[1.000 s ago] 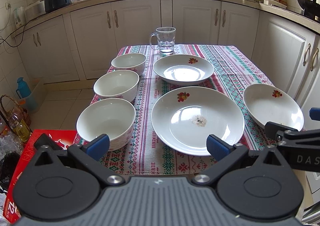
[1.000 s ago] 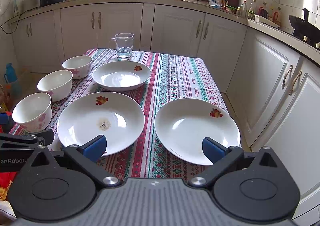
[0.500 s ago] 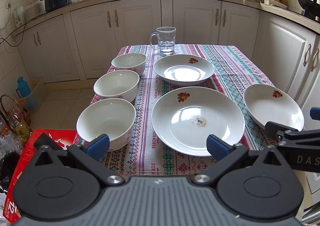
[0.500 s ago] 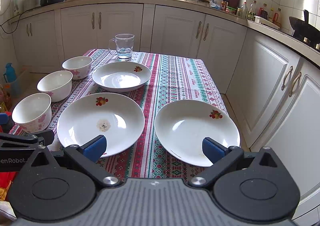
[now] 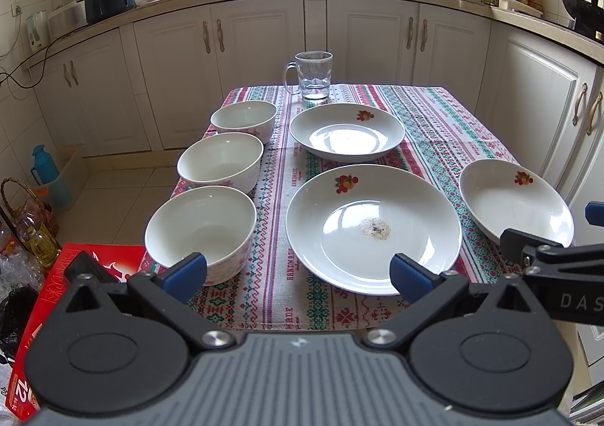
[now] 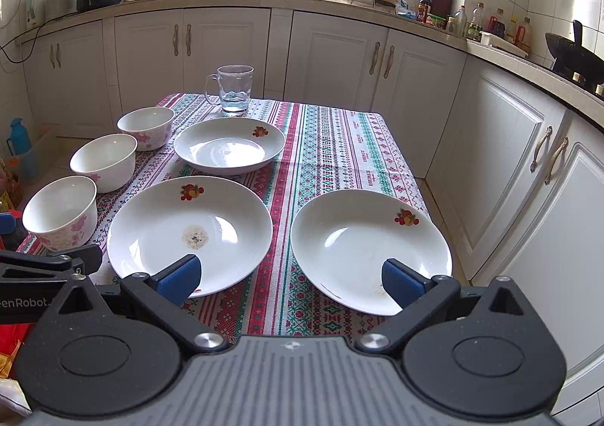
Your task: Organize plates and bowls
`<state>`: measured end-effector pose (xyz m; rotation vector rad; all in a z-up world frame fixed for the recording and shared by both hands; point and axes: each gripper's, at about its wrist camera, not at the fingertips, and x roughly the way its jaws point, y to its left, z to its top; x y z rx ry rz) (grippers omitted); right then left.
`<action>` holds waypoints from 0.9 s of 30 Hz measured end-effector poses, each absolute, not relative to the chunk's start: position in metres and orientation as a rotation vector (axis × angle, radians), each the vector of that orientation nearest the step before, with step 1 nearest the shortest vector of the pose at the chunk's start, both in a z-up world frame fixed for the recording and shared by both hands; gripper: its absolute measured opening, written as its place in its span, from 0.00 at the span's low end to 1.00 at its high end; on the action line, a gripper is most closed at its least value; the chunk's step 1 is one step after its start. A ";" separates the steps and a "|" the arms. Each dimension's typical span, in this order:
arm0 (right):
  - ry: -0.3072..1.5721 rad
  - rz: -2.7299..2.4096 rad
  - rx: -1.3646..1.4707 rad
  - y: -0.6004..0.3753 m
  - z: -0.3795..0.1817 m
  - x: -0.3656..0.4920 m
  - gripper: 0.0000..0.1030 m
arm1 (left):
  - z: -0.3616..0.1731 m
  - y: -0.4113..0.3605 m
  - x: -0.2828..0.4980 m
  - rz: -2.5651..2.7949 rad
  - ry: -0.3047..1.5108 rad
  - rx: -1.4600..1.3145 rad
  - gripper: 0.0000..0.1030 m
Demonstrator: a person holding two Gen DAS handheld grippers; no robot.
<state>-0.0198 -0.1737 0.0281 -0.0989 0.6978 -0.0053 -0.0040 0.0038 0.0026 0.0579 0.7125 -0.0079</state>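
Three white bowls stand in a row down the table's left side: near (image 5: 200,229), middle (image 5: 220,163), far (image 5: 243,119). Three white plates with fruit motifs lie on the patterned cloth: a large one (image 5: 372,227) with a dirty spot in front, a smaller one (image 5: 347,133) behind it, and one (image 6: 370,248) at the right. My left gripper (image 5: 298,275) is open and empty, just short of the table's front edge. My right gripper (image 6: 290,280) is open and empty in front of the right plate. Each gripper shows at the edge of the other's view.
A glass mug (image 5: 311,76) with a little water stands at the table's far end. A red box (image 5: 56,297) and bottles sit on the floor at the left. White cabinets (image 6: 509,161) run close along the table's right side and behind it.
The right gripper has risen or tilted slightly, so the plates sit a little lower in its view. The left gripper has barely moved. Nothing on the table has moved.
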 end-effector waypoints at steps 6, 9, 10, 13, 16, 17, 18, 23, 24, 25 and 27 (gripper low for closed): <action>0.694 -0.002 -0.101 -0.173 0.029 -0.020 1.00 | 0.003 0.003 -0.003 -0.006 0.717 0.060 0.99; 0.692 -0.002 -0.104 -0.173 0.028 -0.020 1.00 | 0.004 0.002 -0.002 -0.004 0.716 0.061 0.99; 0.693 -0.002 -0.103 -0.173 0.028 -0.020 1.00 | 0.004 0.002 -0.002 -0.005 0.715 0.062 0.99; 0.688 -0.002 -0.103 -0.173 0.028 -0.020 1.00 | 0.004 0.001 -0.001 -0.010 0.717 0.057 0.99; 0.677 0.000 -0.106 -0.174 0.029 -0.020 1.00 | 0.004 0.000 0.002 -0.022 0.715 0.061 0.99; 0.671 0.000 -0.109 -0.174 0.029 -0.020 1.00 | 0.005 -0.001 0.004 -0.029 0.713 0.060 0.99; 0.665 0.001 -0.111 -0.175 0.030 -0.020 1.00 | 0.005 -0.001 0.005 -0.036 0.712 0.059 0.99; 0.618 0.031 -0.125 -0.182 0.034 -0.016 1.00 | 0.007 -0.002 0.015 -0.060 0.695 0.071 0.99; 0.612 0.034 -0.138 -0.184 0.035 -0.015 1.00 | 0.007 -0.002 0.016 -0.066 0.687 0.077 0.99; 0.601 0.040 -0.149 -0.186 0.035 -0.014 1.00 | 0.007 -0.001 0.019 -0.068 0.676 0.083 0.99; 0.587 0.050 -0.164 -0.193 0.034 -0.012 1.00 | 0.009 -0.001 0.024 -0.074 0.655 0.092 0.99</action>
